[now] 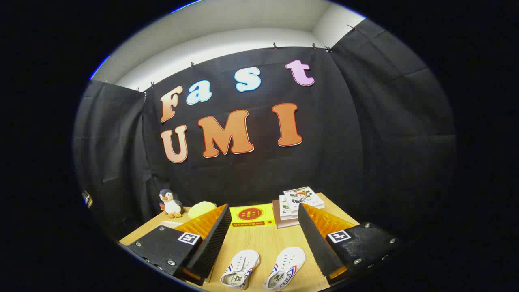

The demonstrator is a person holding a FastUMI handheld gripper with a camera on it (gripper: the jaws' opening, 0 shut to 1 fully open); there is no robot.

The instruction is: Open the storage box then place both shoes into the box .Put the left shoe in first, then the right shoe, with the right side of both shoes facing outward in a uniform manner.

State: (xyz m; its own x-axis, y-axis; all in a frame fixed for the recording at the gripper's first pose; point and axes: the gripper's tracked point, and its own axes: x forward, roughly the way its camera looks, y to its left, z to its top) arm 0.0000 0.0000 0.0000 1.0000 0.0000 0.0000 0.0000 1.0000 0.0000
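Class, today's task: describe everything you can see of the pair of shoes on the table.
The pair of shoes is white, canvas-looking, with white laces and red and blue stripes on the sides. Both lie flat on the wooden table, side by side but apart, toes pointing toward the yellow book. They sit between the fingers of the open claw, near its base. Nothing touches them but the table.
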